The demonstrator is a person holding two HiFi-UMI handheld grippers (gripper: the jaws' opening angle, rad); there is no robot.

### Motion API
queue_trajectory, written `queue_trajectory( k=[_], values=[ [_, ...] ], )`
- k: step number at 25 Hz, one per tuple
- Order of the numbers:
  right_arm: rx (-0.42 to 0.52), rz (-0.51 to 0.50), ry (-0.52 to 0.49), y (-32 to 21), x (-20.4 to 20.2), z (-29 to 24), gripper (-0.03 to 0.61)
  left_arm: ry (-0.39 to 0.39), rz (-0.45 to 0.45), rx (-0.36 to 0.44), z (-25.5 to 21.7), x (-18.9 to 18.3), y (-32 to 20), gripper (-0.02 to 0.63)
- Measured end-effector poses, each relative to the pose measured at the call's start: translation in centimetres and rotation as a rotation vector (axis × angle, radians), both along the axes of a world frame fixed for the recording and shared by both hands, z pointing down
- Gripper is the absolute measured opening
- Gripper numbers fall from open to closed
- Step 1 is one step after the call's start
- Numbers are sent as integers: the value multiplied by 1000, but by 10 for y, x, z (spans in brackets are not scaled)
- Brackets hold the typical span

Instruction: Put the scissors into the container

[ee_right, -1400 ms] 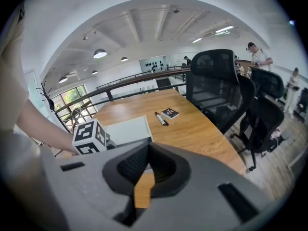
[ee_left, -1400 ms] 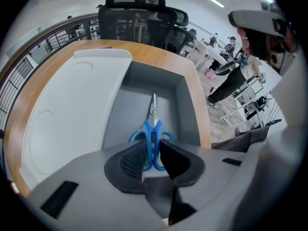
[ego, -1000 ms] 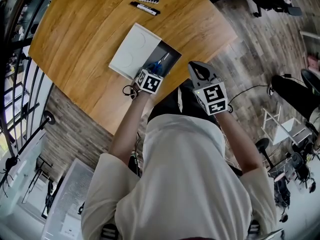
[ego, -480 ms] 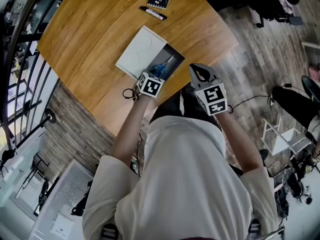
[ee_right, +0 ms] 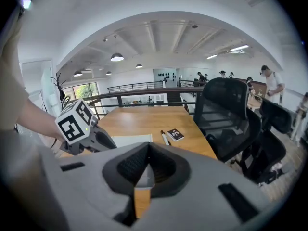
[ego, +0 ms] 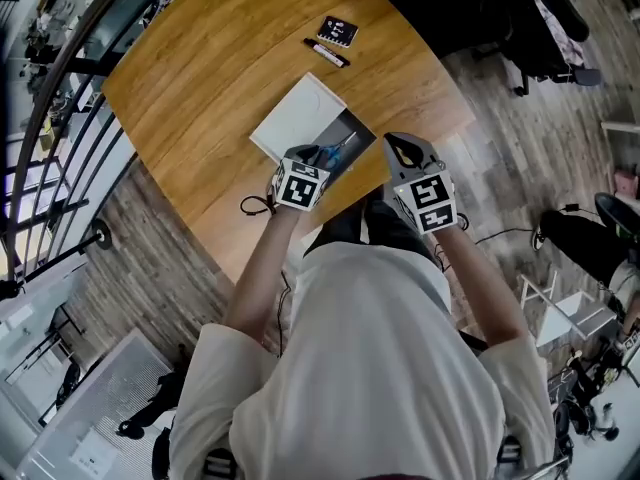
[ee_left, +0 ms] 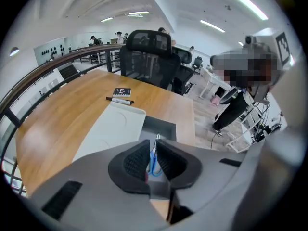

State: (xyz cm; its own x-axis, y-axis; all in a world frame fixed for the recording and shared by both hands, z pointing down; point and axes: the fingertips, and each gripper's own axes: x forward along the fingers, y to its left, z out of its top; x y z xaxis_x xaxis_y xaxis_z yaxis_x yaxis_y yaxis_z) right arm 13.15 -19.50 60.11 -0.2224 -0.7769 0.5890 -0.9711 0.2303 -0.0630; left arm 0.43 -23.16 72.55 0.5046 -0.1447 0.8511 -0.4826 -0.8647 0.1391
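Glossy wood table (ego: 200, 98), matt container (ego: 358, 128) (plastic-looking)

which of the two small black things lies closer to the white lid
The marker pen, long and thin: it lies between the white lid and the square black card.

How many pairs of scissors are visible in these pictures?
1. The blue-handled scissors lie in the open grey part of the container. Its white lid covers the rest, so more could be hidden.
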Motion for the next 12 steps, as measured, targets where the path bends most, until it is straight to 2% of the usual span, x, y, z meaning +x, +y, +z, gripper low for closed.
queue_trajectory(
  k=[12],
  values=[
    [108, -95, 67, -21, -6, -62, 2, 158, -105, 136, -110, -16, -20, 11]
  ],
)
